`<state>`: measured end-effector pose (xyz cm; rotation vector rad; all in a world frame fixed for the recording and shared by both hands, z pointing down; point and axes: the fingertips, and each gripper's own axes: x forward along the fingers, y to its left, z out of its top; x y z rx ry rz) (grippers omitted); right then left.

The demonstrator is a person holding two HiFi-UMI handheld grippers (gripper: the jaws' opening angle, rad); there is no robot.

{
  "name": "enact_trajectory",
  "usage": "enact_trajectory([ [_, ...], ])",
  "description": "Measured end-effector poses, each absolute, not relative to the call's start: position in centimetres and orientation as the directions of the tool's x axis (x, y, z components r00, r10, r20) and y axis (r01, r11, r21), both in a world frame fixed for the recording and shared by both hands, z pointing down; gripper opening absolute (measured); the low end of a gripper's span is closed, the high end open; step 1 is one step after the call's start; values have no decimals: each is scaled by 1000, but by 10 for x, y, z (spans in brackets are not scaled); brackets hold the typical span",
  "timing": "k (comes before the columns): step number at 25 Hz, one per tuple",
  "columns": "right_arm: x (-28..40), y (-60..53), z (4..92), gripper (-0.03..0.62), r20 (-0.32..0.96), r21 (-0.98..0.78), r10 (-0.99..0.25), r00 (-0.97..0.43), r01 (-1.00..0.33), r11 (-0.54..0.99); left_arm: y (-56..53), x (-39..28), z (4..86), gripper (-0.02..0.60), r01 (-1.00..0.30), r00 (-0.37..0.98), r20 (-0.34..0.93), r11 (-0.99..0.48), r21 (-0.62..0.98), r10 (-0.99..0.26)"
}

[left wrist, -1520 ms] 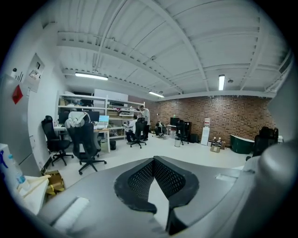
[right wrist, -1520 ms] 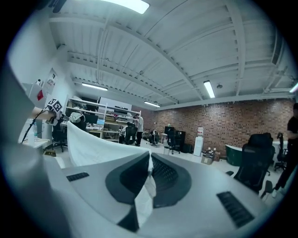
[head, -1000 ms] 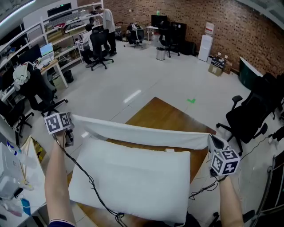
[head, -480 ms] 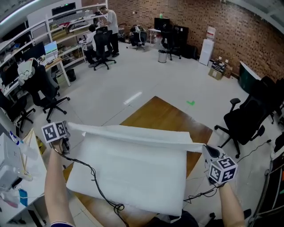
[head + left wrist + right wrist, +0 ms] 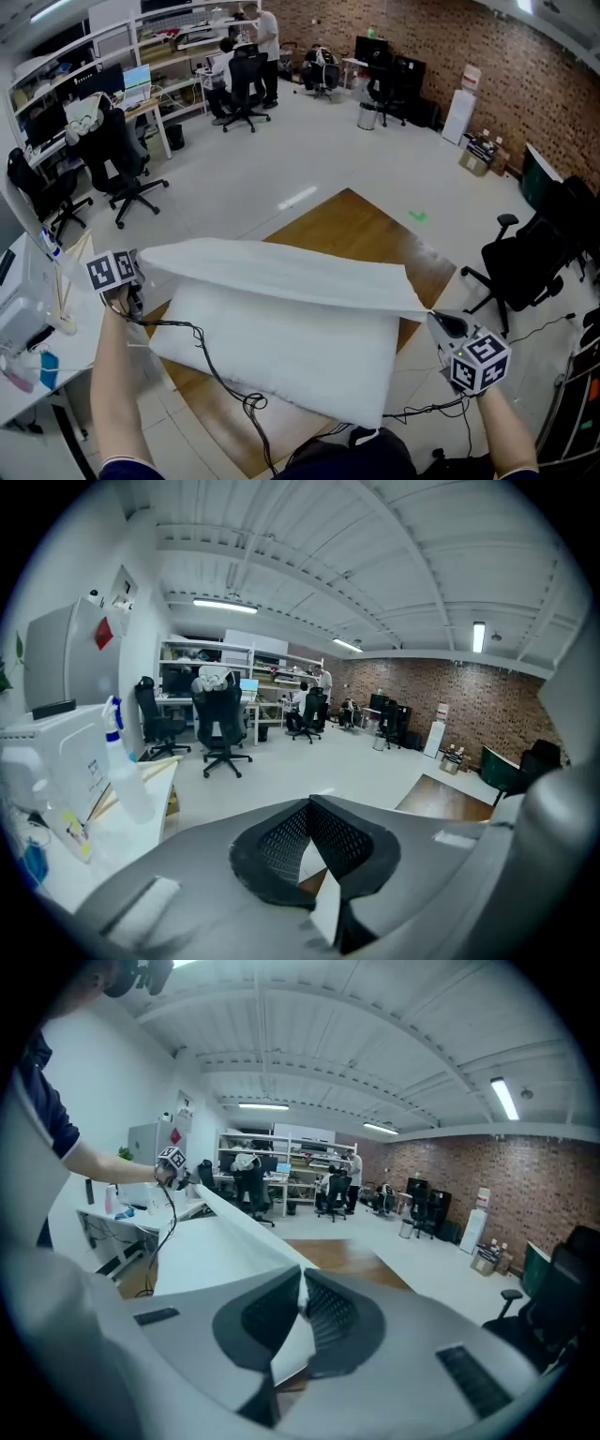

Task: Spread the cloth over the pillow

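A white cloth (image 5: 281,272) hangs stretched in the air between my two grippers, above a white pillow (image 5: 281,352) that lies on the wooden table (image 5: 366,230). My left gripper (image 5: 139,277) is shut on the cloth's left corner, and a strip of white cloth (image 5: 323,916) shows between its jaws in the left gripper view. My right gripper (image 5: 436,319) is shut on the right corner; in the right gripper view the cloth (image 5: 220,1241) runs from its jaws (image 5: 300,1307) toward the left gripper (image 5: 172,1164).
Black office chairs stand around: one (image 5: 525,253) at the right, others (image 5: 117,159) at the left. A white desk (image 5: 28,347) with bottles is at the near left. Cables (image 5: 216,384) trail over the pillow. People (image 5: 253,42) are at far desks.
Both grippers have carried the cloth toward me and higher, so it now hangs over the pillow's far part instead of behind it. The view has shifted too.
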<state>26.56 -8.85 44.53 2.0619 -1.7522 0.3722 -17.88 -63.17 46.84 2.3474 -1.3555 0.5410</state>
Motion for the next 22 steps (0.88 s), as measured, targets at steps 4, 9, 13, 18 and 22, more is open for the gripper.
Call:
enact_trajectory([
  [4,238,-82,444,15,470,142,-874,124,-988,-64,-618,-209,475,9,-888,431,520,-447,102,-737],
  [9,205,-68,451,15,510,155,-858,63,-988,19,-603,-242,496,9,-904,399,549,-416,100,-735],
  [13,179,-56,451,15,536,160,-844,9,-983,91,-594,-267,510,9,-919,377,560,-374,127,-738],
  [18,149,-43,452,15,548,134,-835,-52,-980,148,-582,-294,520,8,-932,356,566,-330,151,-744],
  [22,126,-28,460,15,575,122,-812,-101,-971,207,-571,-312,526,9,-939,339,570,-307,155,-748],
])
